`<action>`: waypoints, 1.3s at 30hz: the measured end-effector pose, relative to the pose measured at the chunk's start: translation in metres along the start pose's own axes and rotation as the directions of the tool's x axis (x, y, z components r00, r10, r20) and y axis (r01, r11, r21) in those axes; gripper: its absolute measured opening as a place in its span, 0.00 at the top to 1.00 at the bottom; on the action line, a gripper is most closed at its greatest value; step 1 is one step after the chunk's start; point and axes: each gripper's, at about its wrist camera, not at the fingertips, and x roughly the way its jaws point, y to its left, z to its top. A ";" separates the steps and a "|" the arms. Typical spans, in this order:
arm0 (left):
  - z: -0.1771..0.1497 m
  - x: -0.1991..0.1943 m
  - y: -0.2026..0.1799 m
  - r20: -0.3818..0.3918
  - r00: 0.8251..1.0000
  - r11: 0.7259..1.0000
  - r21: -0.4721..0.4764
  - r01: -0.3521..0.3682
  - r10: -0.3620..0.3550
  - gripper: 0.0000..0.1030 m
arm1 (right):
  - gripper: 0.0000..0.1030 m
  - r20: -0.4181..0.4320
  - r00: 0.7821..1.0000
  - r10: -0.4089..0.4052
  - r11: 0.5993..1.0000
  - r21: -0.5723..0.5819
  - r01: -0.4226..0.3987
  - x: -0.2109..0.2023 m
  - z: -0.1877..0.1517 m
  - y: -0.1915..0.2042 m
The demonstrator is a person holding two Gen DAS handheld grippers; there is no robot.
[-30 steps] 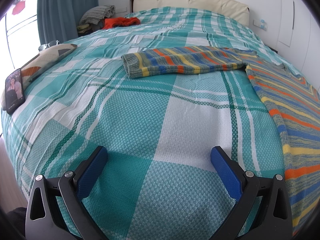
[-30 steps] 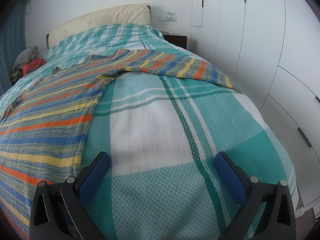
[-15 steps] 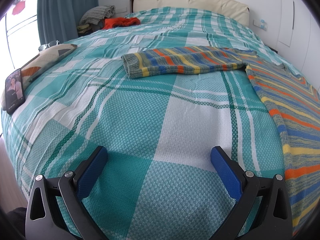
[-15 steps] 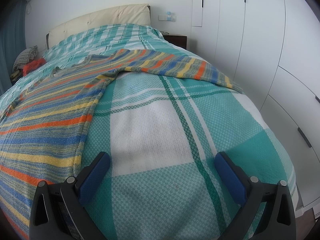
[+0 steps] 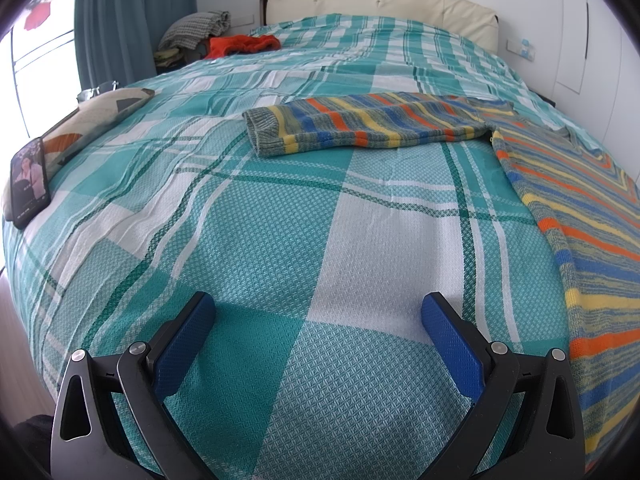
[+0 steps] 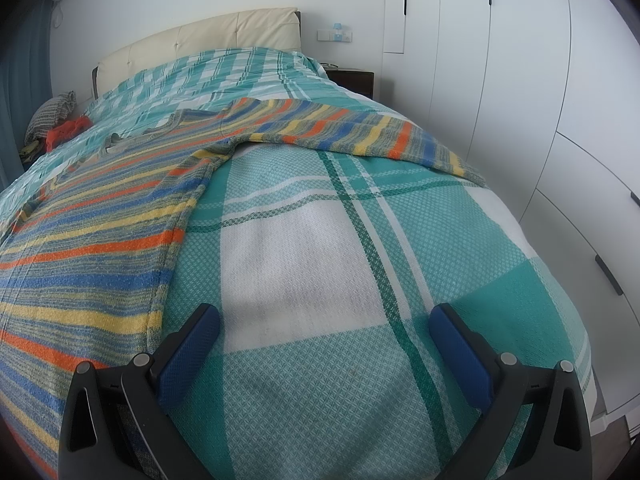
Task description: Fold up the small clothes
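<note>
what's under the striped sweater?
The striped sweater lies flat, sleeves spread, directly on the teal plaid bedspread, which shows all around it. Whatever sits beneath the knit itself is covered; no lump suggests anything else.

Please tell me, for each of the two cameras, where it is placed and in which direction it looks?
Left wrist: sits on the left gripper, low over the bed's foot, facing the headboard; shows the striped sweater sleeve and its own blue fingers, open.
Right wrist: sits on the right gripper, facing the headboard too, wardrobe at right; its own open fingers show.
Shared: sweater, plaid bedspread, headboard.
</note>
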 end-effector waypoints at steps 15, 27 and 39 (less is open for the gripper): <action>0.001 0.000 0.000 -0.018 1.000 1.000 -0.005 0.000 0.000 0.00 | 0.00 -0.002 1.000 -0.001 1.000 -0.001 0.001 0.000 0.000 -0.001; 0.010 -0.063 0.027 -0.128 0.971 0.966 -0.188 0.175 -0.201 0.01 | 0.00 -0.064 0.951 0.302 0.939 0.190 -0.286 -0.009 0.061 -0.072; 0.008 -0.060 0.003 -0.171 0.966 0.970 -0.182 0.163 -0.195 0.01 | 0.21 0.070 0.829 0.555 0.369 0.872 -0.321 0.103 0.067 -0.248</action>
